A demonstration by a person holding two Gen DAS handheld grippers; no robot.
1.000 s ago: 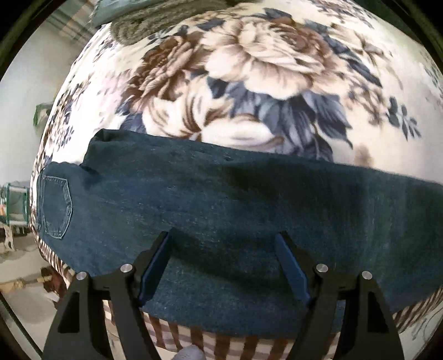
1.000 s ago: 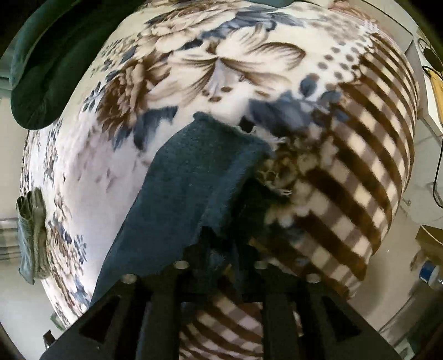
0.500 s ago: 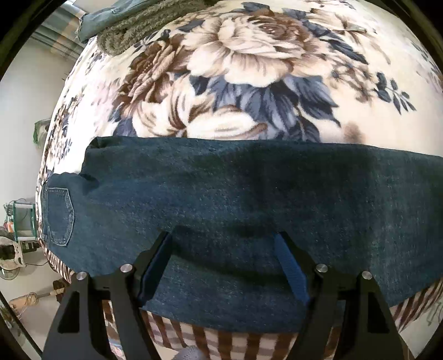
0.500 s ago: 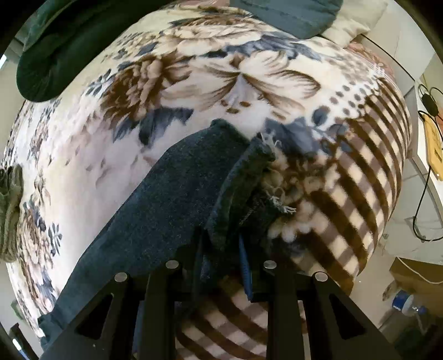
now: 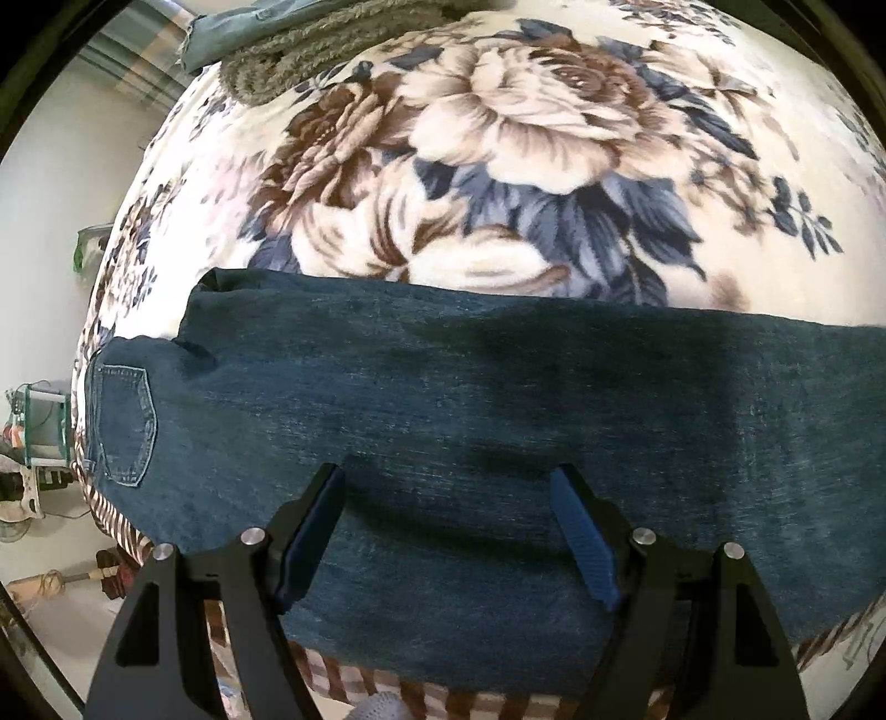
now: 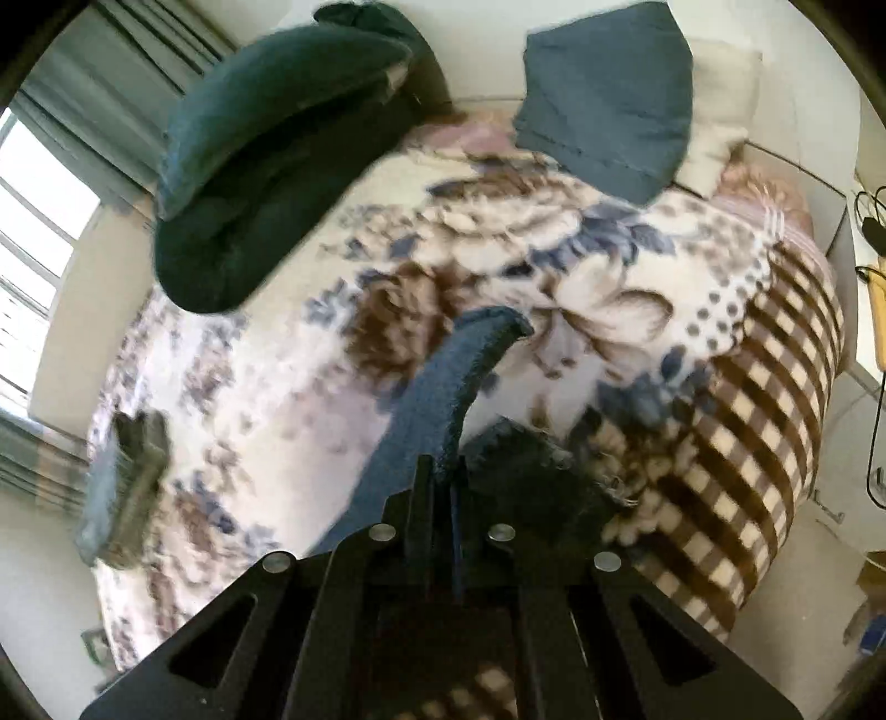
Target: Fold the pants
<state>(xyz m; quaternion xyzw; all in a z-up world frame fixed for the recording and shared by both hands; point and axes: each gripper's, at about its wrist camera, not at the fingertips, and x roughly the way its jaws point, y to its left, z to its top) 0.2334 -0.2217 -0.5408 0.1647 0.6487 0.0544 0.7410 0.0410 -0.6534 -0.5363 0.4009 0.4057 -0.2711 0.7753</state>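
Observation:
Dark blue jeans lie flat across the floral blanket, back pocket at the left, legs running off to the right. My left gripper is open and empty, hovering over the middle of the jeans near the bed's front edge. In the right wrist view my right gripper is shut on the hem end of the jeans and holds it lifted above the bed; the held cloth curls up over the fingers. A second dark hem hangs just right of the gripper.
The floral blanket covers the bed, with a brown checked border at its edge. Folded green-grey clothes lie at the far side. A dark green cushion and pillows sit at the head.
My right gripper has closed tight on the jeans' hem and lifted it high off the bed, so the view has pulled back. The left gripper has barely moved and stays open.

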